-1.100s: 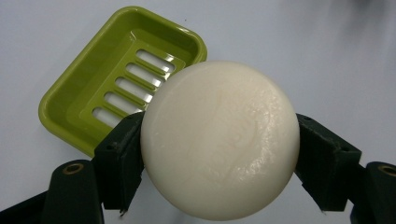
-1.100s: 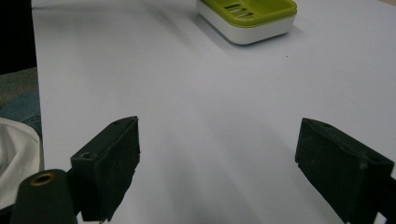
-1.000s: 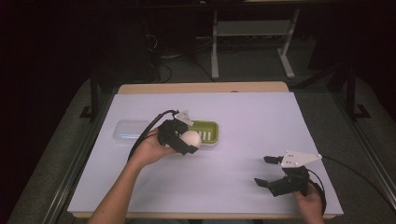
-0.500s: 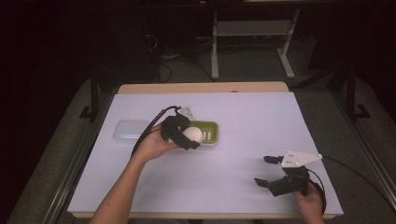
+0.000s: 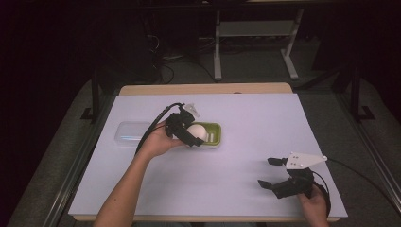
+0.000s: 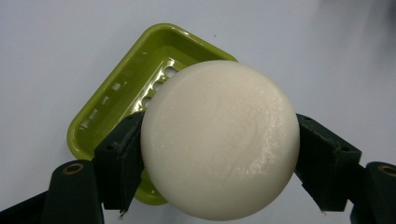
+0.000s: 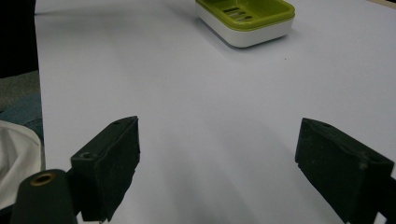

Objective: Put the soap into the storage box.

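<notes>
A round white soap bar [image 6: 219,140] is clamped between the jaws of the left tongs [image 5: 189,132] and held just above the green soap dish [image 5: 213,134], which sits near the middle of the white surface [image 5: 246,156]. A clear lid [image 5: 130,133] lies just beside the dish. The right tongs [image 5: 276,172] are held wide open and empty, well apart, near the surface's front edge.

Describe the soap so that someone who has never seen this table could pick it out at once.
On the white table, find the green soap dish left of centre. Just over it, the left gripper clamps a round, cream-white bar of soap. It is the one smooth pale disc, unlike the clear lid lying left of the dish.
</notes>
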